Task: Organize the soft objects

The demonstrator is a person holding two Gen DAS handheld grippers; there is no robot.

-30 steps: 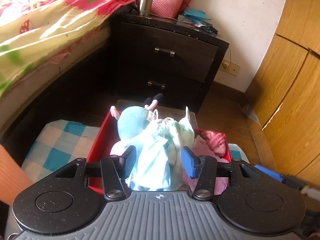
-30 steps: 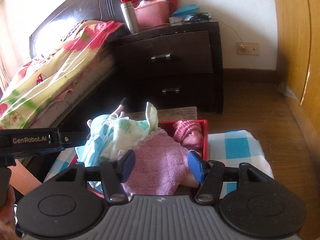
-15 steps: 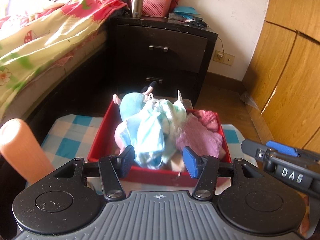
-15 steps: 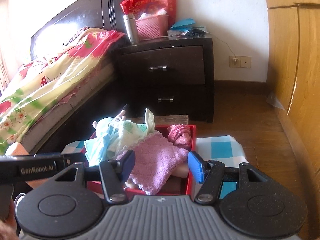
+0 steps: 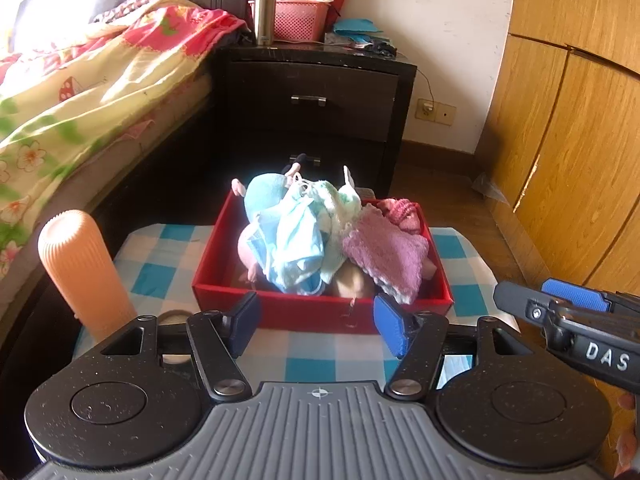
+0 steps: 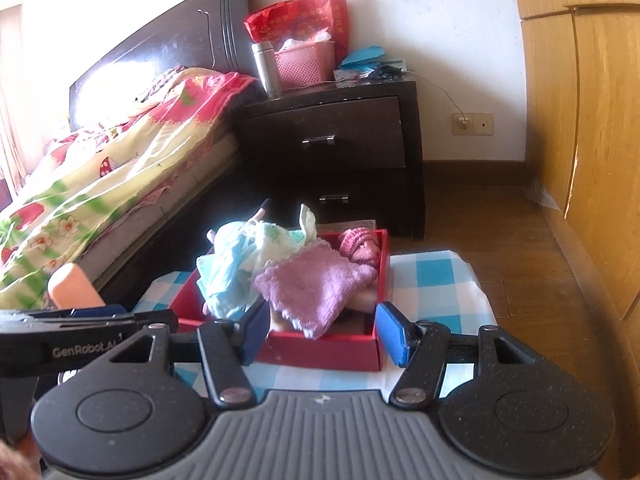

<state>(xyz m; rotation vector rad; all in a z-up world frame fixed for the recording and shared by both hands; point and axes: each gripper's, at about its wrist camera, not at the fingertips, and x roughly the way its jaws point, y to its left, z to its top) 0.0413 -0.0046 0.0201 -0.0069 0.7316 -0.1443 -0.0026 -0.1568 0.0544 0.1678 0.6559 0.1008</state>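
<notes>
Left hand-held gripper [image 5: 316, 322]: blue-padded fingers spread wide, nothing between them, held just short of the near wall of the red rectangular cardboard box [image 5: 320, 308]. Right hand-held gripper [image 6: 320, 330]: fingers likewise spread and empty, near the same box's front corner; its tip also shows at the right edge of the left wrist view.

The box sits on a blue-and-white checked cloth [image 5: 168, 248] covering the low counter. Inside, piled above the rim: a light blue crumpled fabric piece [image 5: 294, 248] at the left-centre, a white-and-green knitted cloth [image 5: 340, 204] behind it, a purple fluffy square towel [image 5: 386, 252] draped at the right, and a pink knitted hat [image 5: 400, 210] in the far right corner. A doll's pale limbs show beneath the pile.

An orange ribbed cylinder [image 5: 82, 272] stands upright on the cloth, left of the box, apart from it.

Behind: a dark wooden nightstand [image 5: 320, 100] and a bed with a floral quilt [image 5: 88, 92].
</notes>
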